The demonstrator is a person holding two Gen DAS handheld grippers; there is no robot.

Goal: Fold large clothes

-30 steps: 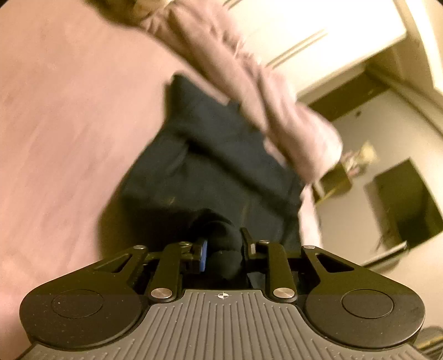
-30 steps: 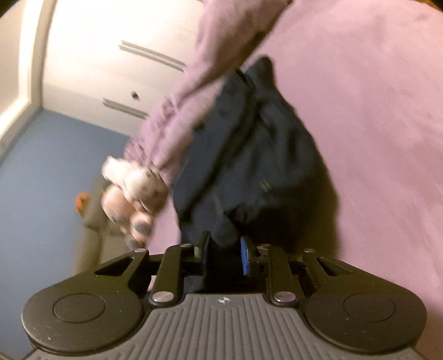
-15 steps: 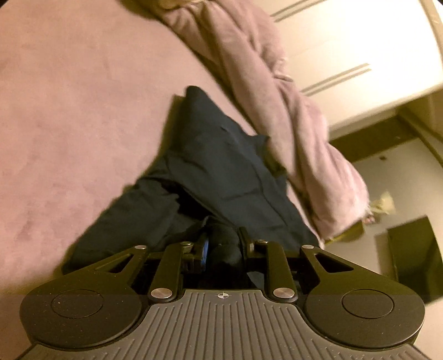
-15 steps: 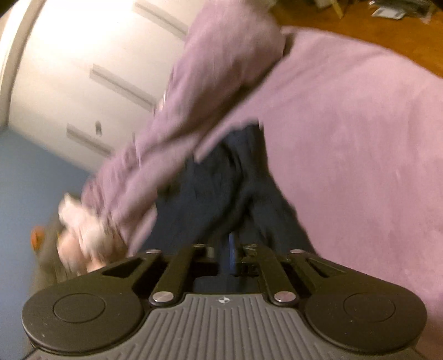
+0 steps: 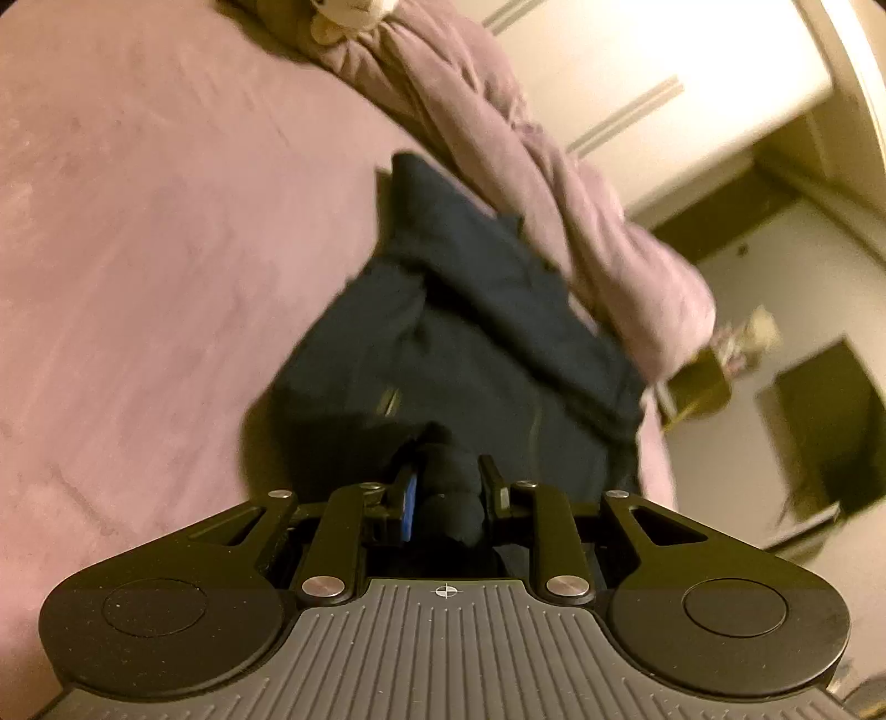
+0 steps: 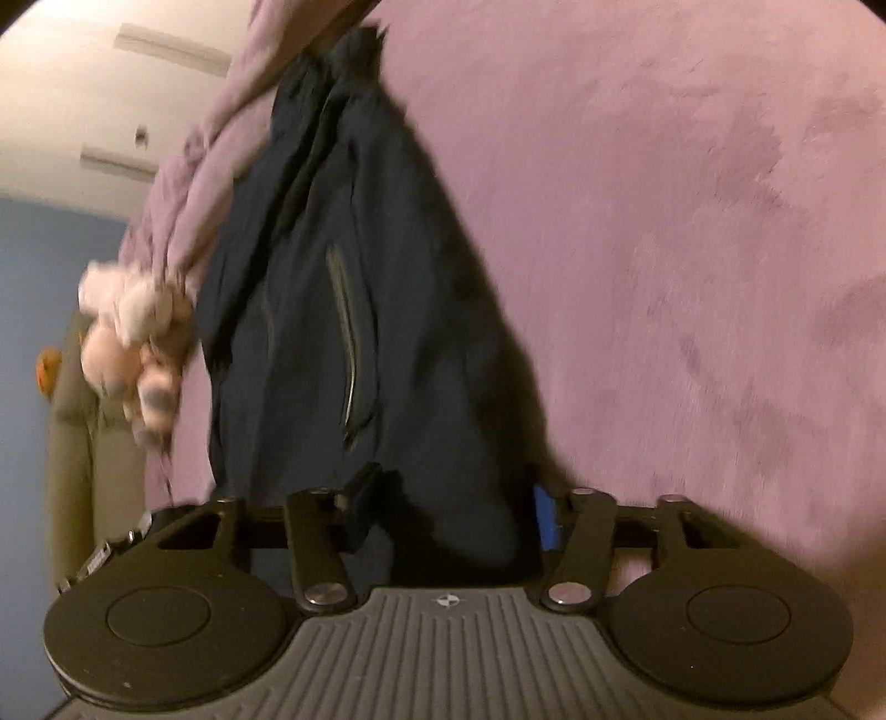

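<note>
Left wrist view, nearest first: the left gripper (image 5: 447, 487) has its jaws pinched on a bunched roll of the dark navy jacket (image 5: 470, 332). Beyond the fingers the jacket spreads out over the mauve bed (image 5: 138, 249), its far end narrowing toward a rumpled pink blanket (image 5: 542, 166) that runs along the bed's far edge. A plush toy (image 5: 349, 16) sits at the top end of that blanket. Past the bed stand white cupboard doors (image 5: 664, 72) and a dark screen (image 5: 830, 421) lower right.

Right wrist view: the right gripper (image 6: 448, 509) has its jaws spread wide, with jacket (image 6: 360, 277) fabric lying between the fingers; a blue pad (image 6: 545, 518) shows on the right finger. Whether the cloth touches either pad I cannot tell. A pocket zip (image 6: 346, 332) runs up the jacket. To its left hangs the blanket (image 6: 183, 183) edge and a blurred plush toy (image 6: 133, 332); the bed (image 6: 692, 221) fills the right side
</note>
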